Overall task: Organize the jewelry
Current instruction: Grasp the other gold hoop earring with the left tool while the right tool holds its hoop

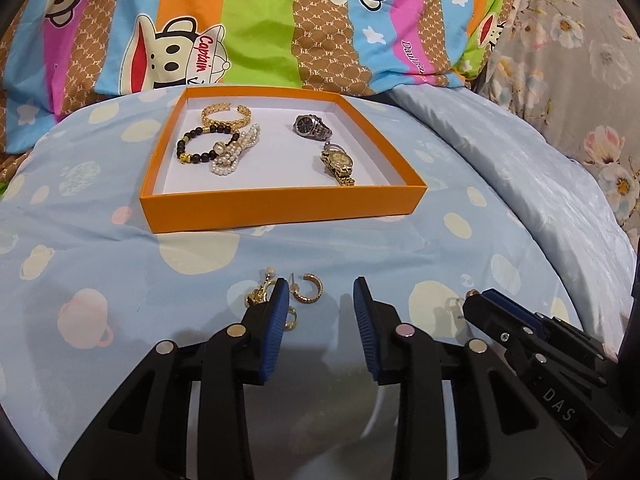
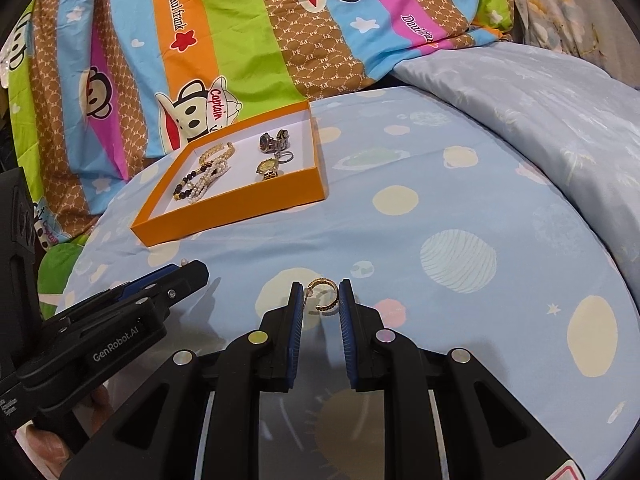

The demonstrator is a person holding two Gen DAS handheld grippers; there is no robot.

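Observation:
An orange box (image 1: 280, 204) on the bed holds a gold bangle (image 1: 226, 114), a dark bead bracelet (image 1: 200, 144), a pearl bracelet (image 1: 234, 154), a silver watch (image 1: 312, 126) and a gold watch (image 1: 338, 162). My left gripper (image 1: 320, 300) is open low over the sheet; a gold hoop earring (image 1: 308, 290) lies between its fingers near the left one, and more gold earrings (image 1: 260, 294) lie beside that finger. My right gripper (image 2: 322, 300) is partly open around another gold hoop earring (image 2: 324, 294); the fingers stand close to it, contact unclear. The box (image 2: 240, 216) also shows there.
The sheet is light blue with pale dots (image 1: 200, 252). A striped cartoon pillow (image 1: 260, 20) lies behind the box. A pale blue quilt (image 2: 520, 112) rises at the right. The right gripper's body (image 1: 540, 340) sits close beside my left one.

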